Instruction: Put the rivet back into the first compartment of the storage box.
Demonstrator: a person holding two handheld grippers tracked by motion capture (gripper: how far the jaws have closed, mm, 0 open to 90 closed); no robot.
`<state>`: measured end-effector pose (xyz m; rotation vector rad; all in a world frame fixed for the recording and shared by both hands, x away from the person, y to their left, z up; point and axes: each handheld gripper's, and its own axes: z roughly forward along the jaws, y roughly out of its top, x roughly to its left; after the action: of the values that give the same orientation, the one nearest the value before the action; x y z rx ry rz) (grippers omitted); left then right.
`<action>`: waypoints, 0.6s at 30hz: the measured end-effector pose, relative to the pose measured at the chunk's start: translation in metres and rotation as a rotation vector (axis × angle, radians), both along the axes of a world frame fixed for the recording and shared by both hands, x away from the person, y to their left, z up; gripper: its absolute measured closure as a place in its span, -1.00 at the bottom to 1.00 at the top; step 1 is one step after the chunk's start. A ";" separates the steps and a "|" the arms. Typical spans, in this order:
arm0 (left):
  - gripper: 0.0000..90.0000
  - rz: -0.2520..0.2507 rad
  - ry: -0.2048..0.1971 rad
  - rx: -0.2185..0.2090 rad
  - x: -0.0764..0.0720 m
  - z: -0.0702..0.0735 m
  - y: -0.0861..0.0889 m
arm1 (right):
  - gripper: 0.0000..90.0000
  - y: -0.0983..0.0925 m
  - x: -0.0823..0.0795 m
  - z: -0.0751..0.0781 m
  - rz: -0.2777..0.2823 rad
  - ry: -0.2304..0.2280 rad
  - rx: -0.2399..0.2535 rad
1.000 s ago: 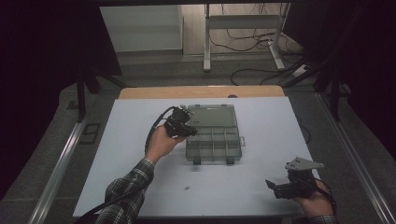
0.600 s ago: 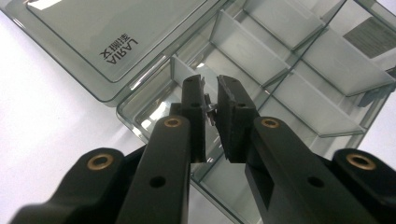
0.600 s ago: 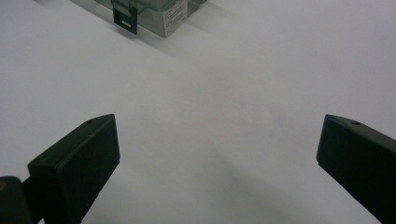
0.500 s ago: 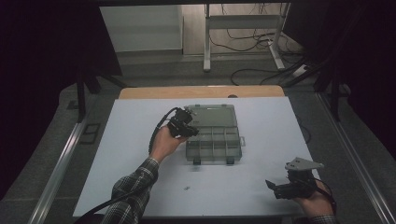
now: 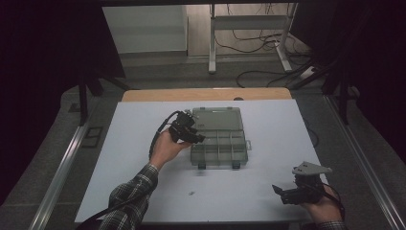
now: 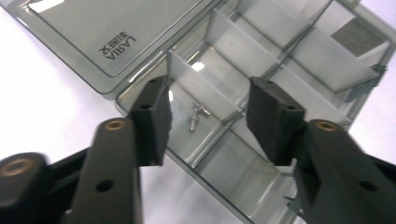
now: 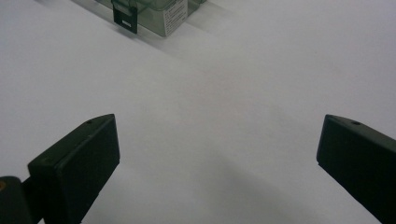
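Left claw (image 5: pixel 198 138) is held over the near-left compartment of the open organizer box (image 5: pixel 219 138) mid-worktop (image 5: pixel 268 191), forearm angled in from bottom left, wrist tipped down. Its jaws have just been opening; nothing is clamped. A small screw (image 6: pixel 194 116) is seen lying in that compartment below. Right claw (image 5: pixel 278 191) is rested at the worktop's near-right edge, jaws wide apart, empty.

High view overhead, distant; left gripper view close; both share organizer box (image 5: pixel 218 136).
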<state>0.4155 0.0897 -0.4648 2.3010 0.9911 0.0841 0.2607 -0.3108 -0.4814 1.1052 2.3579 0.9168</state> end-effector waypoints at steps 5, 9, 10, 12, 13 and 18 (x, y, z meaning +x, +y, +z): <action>-0.24 -0.004 -0.008 -0.013 -0.005 0.002 0.002 | -1.00 0.000 0.000 0.000 -0.002 -0.002 0.002; -0.49 -0.003 0.007 -0.037 -0.007 0.003 0.008 | -1.00 0.000 0.000 0.000 -0.004 -0.002 0.002; -0.55 -0.008 0.014 -0.049 -0.007 0.002 0.010 | -1.00 0.000 0.000 0.000 -0.004 -0.003 0.003; -0.63 -0.007 0.030 -0.065 -0.008 0.002 0.013 | -1.00 0.000 0.000 0.000 -0.004 -0.002 0.002; -0.66 -0.007 0.030 -0.073 -0.009 0.002 0.015 | -1.00 0.000 0.000 0.000 -0.004 -0.003 0.003; -0.75 -0.039 0.016 -0.086 -0.017 0.005 0.021 | -1.00 0.000 0.000 0.000 -0.004 -0.002 0.001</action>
<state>0.3983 0.1106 -0.4596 2.2447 0.9398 0.0067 0.2606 -0.3108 -0.4815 1.1084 2.3525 0.9172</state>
